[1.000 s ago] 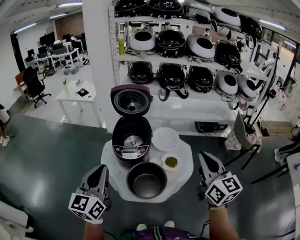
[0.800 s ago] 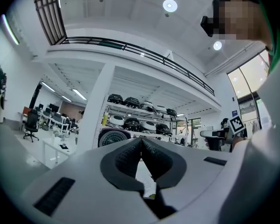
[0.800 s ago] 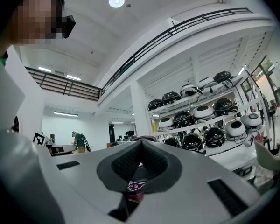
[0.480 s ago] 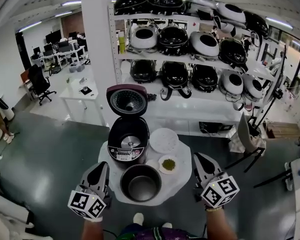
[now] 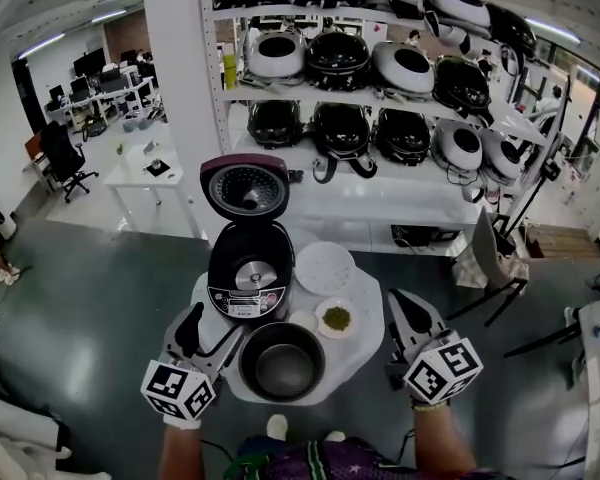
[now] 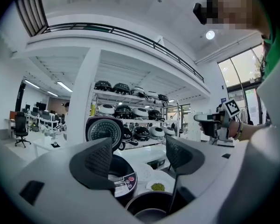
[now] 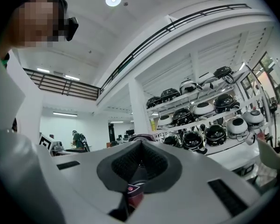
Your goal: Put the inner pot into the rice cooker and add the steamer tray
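Note:
The dark rice cooker (image 5: 250,273) stands on a round white table (image 5: 365,346) with its lid (image 5: 245,188) raised. The metal inner pot (image 5: 282,360) sits on the table just in front of it and is empty. Right of the cooker lies the white steamer tray (image 5: 324,268). My left gripper (image 5: 212,331) is at the pot's left rim, its jaws opening with nothing between them. In the left gripper view the pot (image 6: 149,210) and cooker (image 6: 120,177) show below the spread left gripper (image 6: 137,155). My right gripper (image 5: 402,310) is shut and empty right of the table; the right gripper (image 7: 139,164) hides most of the cooker.
A small dish of green beans (image 5: 336,319) and a small white dish (image 5: 302,320) sit between pot and tray. Shelves of rice cookers (image 5: 380,78) stand behind the table. A white pillar (image 5: 175,78) rises at the back left, with grey floor around.
My left gripper's jaws have gone from shut to wide open, and it has moved forward to the pot's left rim. My right gripper moved forward a little and stays shut.

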Motion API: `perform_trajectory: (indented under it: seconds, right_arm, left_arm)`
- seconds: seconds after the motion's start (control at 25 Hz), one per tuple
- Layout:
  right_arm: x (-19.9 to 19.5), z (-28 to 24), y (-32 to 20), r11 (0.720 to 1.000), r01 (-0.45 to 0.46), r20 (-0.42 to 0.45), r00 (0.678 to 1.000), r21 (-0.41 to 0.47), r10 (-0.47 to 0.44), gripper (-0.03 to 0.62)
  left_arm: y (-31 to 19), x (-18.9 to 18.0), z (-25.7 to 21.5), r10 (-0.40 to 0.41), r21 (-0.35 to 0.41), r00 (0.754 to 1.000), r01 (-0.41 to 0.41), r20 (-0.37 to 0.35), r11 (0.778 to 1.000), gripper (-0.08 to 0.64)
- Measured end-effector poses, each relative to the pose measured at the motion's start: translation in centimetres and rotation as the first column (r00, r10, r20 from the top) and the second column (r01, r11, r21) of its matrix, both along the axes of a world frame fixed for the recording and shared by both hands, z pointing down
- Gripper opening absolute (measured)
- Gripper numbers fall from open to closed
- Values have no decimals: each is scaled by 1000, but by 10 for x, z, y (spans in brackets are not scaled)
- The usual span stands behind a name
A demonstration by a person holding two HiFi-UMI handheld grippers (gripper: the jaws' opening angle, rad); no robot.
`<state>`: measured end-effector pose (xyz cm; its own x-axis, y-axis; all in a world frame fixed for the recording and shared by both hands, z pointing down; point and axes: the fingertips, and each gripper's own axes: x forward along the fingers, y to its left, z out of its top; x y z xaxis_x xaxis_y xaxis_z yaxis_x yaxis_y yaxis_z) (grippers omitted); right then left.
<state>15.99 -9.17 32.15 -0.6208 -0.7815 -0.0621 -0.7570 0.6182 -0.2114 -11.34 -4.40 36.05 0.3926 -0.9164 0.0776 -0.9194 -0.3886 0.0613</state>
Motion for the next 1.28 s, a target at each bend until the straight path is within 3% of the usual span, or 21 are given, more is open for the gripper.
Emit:
perform_trajectory:
  seconds: [0.16,0.28,0.6,0.88,1.28]
  right_arm:
    - [-14,15,-15,1000,10,-33,999,-2,-10,6]
    - [-28,35,-25,999,25,-46,999,-29,-26,6]
    - [-42,61,-34,996,32,-62,997,-80,-37,6]
    - [-41,70,-34,995,8,-77,997,-103,-16,6]
    - [-36,83,-32,991,-29,-96,995,-129,17,8]
  left_arm:
    - [-8,5,51,28,-95,999,-25,34,995,364]
    - [-13,2,97,38,-173,999,-37,2,984,362]
    - [-19,-5,192,46,-365,999,-42,3,930,362]
    - [-27,-3,249,67,-474,998,-54,9,879,362]
    - [-43,-16,310,28,-567,998,10,59,824,362]
